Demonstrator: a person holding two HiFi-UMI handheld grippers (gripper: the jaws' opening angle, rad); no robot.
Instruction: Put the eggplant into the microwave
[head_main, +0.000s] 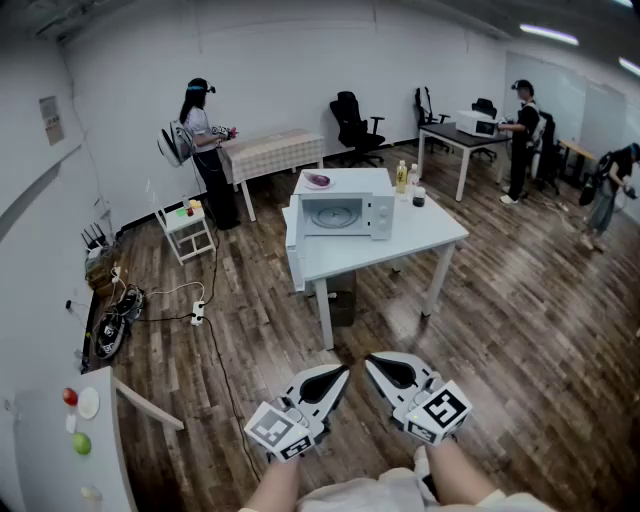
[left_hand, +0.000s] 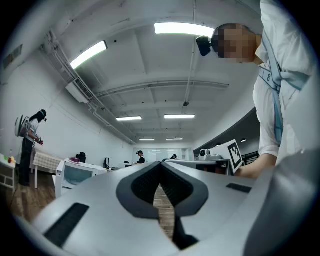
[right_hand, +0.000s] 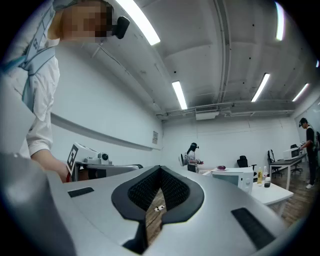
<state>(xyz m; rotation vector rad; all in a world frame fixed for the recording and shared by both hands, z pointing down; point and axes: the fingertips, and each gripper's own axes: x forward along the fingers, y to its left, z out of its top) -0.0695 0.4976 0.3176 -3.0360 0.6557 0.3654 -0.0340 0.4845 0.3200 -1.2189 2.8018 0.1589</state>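
Note:
The purple eggplant (head_main: 318, 180) lies on a small plate on top of the white microwave (head_main: 345, 213), whose door is closed. The microwave stands on a white table (head_main: 425, 238) some way ahead of me. Both grippers are held low and near me, far from the table. My left gripper (head_main: 344, 370) is shut with nothing in it, and so is my right gripper (head_main: 370, 360). The left gripper view shows its own jaw tips (left_hand: 161, 163) meeting, with the eggplant (left_hand: 75, 160) and microwave (left_hand: 77, 174) small at the left. The right gripper view shows closed tips (right_hand: 160, 168) and the eggplant (right_hand: 221, 167) far off.
Bottles (head_main: 402, 177) and a dark cup (head_main: 418, 197) stand on the table beside the microwave. A power strip and cables (head_main: 198, 313) lie on the wood floor at the left. A white counter (head_main: 60, 440) with round fruit is at my near left. People stand at tables farther back.

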